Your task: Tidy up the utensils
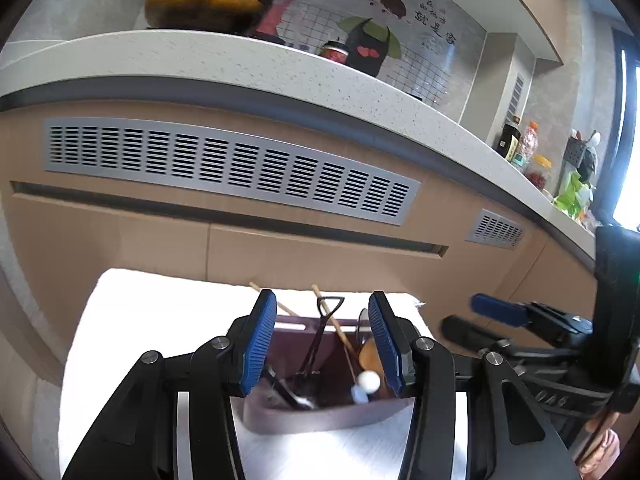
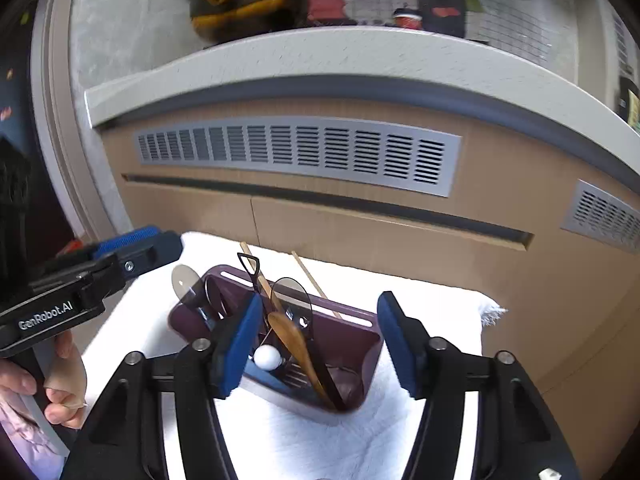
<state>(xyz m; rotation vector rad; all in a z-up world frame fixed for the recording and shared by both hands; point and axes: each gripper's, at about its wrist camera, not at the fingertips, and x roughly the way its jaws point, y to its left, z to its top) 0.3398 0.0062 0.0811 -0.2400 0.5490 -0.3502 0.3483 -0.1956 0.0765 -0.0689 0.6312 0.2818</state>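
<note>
We hold both grippers over the bin (image 1: 320, 412), a dark plum plastic caddy standing on a white towel (image 2: 280, 440). It lies straight ahead of and below both sets of jaws, its long side running across them. The left gripper (image 1: 322, 344) and right gripper (image 2: 316, 344) stand part open and hold nothing. The utensils stand upright and lean: a slim black shovel-spoon (image 1: 326, 328), a smooth wooden spoon (image 2: 296, 348), thin chopsticks (image 2: 310, 276). We judge the right gripper nearer.

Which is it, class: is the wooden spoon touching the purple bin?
Touching. The right wrist view shows the wooden spoon leaning inside the purple bin, its lower end on the bin's floor.
</note>
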